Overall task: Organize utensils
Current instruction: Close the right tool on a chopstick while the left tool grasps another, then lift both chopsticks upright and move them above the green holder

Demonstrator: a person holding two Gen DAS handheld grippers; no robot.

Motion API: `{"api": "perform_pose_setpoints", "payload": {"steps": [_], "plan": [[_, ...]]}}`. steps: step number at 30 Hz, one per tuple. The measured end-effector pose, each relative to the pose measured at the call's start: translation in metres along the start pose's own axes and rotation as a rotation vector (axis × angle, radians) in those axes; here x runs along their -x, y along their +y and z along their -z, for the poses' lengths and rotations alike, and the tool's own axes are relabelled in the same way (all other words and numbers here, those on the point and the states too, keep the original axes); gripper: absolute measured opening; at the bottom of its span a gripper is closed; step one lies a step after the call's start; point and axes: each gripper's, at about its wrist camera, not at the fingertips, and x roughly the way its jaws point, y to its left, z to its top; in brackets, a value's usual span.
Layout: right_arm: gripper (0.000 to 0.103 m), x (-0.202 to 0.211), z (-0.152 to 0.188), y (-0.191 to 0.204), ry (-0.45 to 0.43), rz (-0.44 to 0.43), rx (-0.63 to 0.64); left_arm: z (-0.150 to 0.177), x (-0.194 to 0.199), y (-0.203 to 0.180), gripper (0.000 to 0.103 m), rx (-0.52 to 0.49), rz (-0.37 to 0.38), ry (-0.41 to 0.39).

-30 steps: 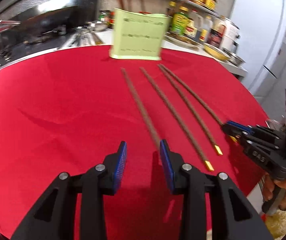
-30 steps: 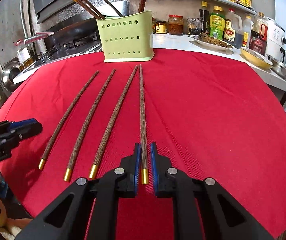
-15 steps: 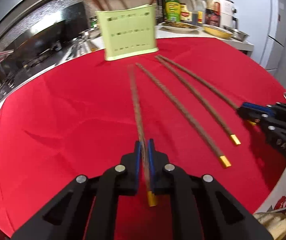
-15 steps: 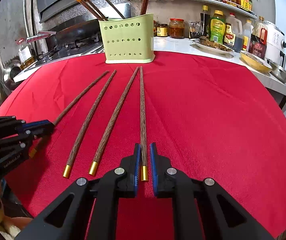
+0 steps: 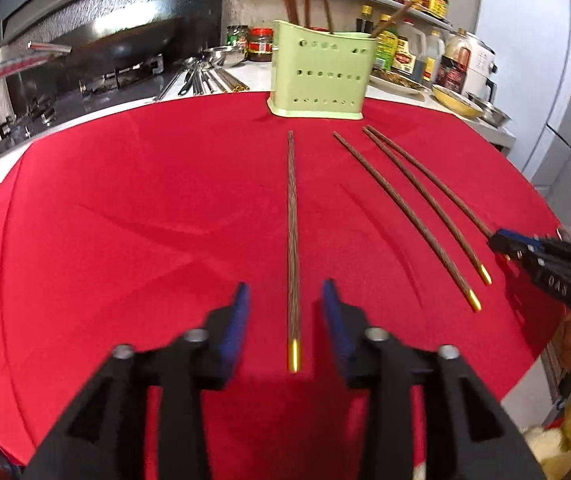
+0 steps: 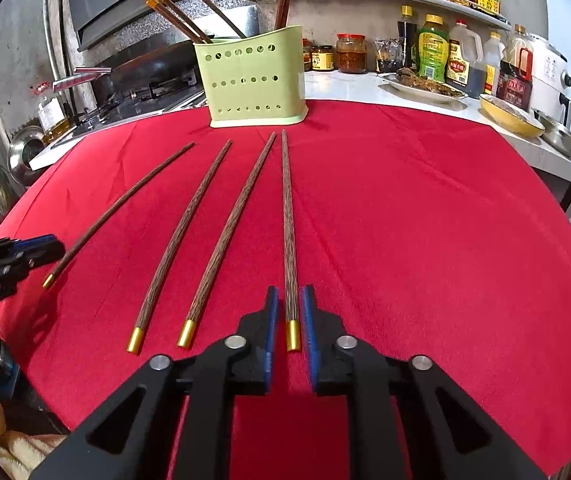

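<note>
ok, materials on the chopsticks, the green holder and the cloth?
Chopsticks: look like dark wood, streaky grain visible, with shiny gold-coloured caps, likely metal.
Green holder: looks like moulded plastic, matte pale green, rows of round holes.
Cloth: red woven fabric, fine ribbed weave, soft creases.

A home kitchen: wok (image 5: 125, 42) on stove, sauce bottles (image 6: 431, 50) shelved.

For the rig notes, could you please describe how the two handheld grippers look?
Both the left gripper and right gripper have matte black angular frames with triangular cut-outs, silver round bolts and flat blue pads. White lettering, too small to read, marks their sides.
</note>
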Motion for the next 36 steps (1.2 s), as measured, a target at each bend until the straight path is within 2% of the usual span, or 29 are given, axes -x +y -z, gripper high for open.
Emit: {"api": "perform_pose_setpoints", "payload": {"steps": [5, 6, 8, 9, 11, 15, 22, 26, 27, 36], "plan": [[0.023, 0.006, 0.006, 0.0, -0.012, 0.013, -0.003, 0.014, -0.002, -0.012, 0.039, -0.05, -0.03, 0.012], [0.021, 0.007, 0.007, 0.0, -0.016, 0.018, -0.004, 0.014, -0.002, -0.013, 0.035, -0.046, -0.037, 0.006], [0.021, 0.007, 0.008, 0.0, -0.018, 0.025, 0.0, 0.012, -0.002, -0.012, 0.021, -0.042, -0.047, 0.002], [0.017, 0.008, 0.008, 0.001, -0.02, 0.027, 0.003, 0.012, -0.003, -0.012, 0.015, -0.04, -0.051, 0.002], [0.013, 0.008, 0.009, 0.001, -0.03, 0.027, 0.006, 0.012, -0.003, -0.014, 0.011, -0.053, -0.061, 0.004], [0.013, 0.006, 0.01, 0.002, -0.036, 0.028, 0.006, 0.013, -0.003, -0.023, 0.01, -0.088, -0.057, 0.004], [0.014, 0.009, 0.016, 0.011, -0.053, 0.071, 0.055, 0.014, -0.005, -0.03, 0.01, -0.122, -0.109, -0.001], [0.012, 0.01, 0.018, 0.007, -0.069, 0.057, 0.033, 0.015, -0.004, -0.029, 0.01, -0.113, -0.106, -0.005], [0.008, 0.009, 0.018, 0.008, -0.078, 0.054, 0.037, 0.015, -0.004, -0.029, 0.01, -0.115, -0.108, -0.006], [0.007, 0.009, 0.018, 0.012, -0.1, 0.072, 0.045, 0.016, -0.005, -0.021, 0.007, -0.049, -0.078, -0.035]]}}
